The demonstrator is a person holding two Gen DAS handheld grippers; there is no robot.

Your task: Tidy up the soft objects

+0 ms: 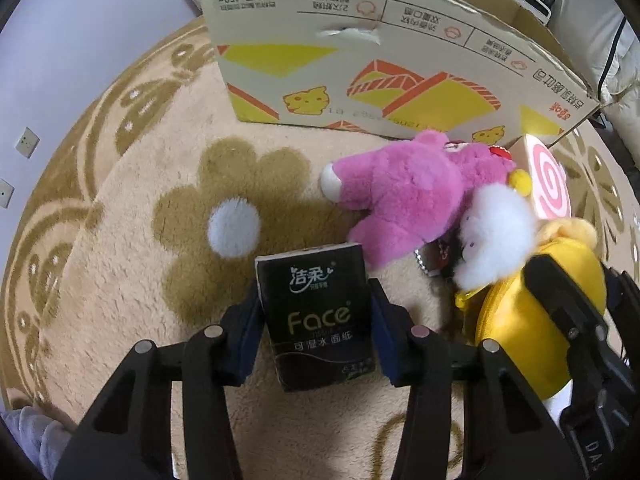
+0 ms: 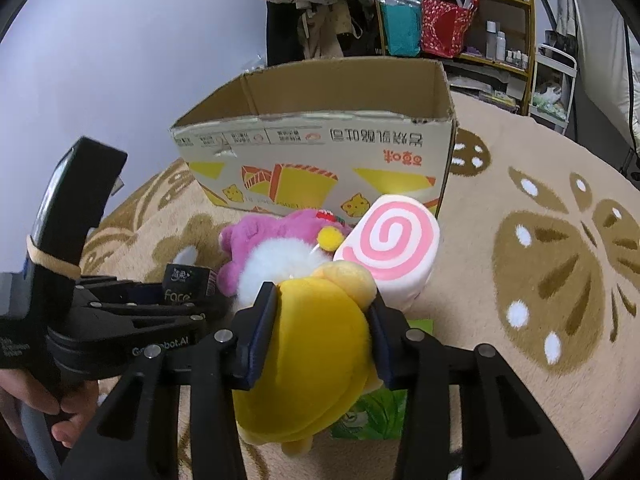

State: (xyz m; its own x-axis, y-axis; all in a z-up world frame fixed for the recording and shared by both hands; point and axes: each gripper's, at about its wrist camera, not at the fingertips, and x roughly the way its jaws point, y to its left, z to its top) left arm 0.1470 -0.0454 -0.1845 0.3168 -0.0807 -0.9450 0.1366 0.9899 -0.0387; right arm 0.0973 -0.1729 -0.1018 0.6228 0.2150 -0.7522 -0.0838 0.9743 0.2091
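A beige rug (image 1: 120, 264) with brown flower patterns is seen under everything. On it an open cardboard box (image 2: 320, 148) is stood, its long printed side turned toward both cameras; the print is upside down, with "450g" legible near one corner among Chinese characters that cannot be read with certainty, plus yellow and orange shapes and small yellow cartoon figures.

Just in front of the box a pink plush bear (image 1: 408, 196) is laid on its side, its long axis running across the left wrist view, head toward the box's right end. A pink-and-white swirl cushion (image 2: 390, 244) is propped beside it, its spiral face tilted up toward the right wrist camera. A white fluffy toy (image 1: 496, 236) is pressed between the bear and the yellow plush toy (image 2: 316, 356).

The yellow plush toy is gripped by the right gripper (image 2: 324, 324), both pads being pressed into its sides; its long axis runs along the fingers, away from the camera. A green packet (image 2: 372, 416) is partly hidden beneath it.

The black tissue pack (image 1: 316, 312) is held upright between the fingers of the left gripper (image 1: 316, 320), long axis along the fingers, printed face toward the camera. "Face" is read in gold, with a white Chinese brand mark above and a Chinese line below. The jaws are closed against its two narrow sides.
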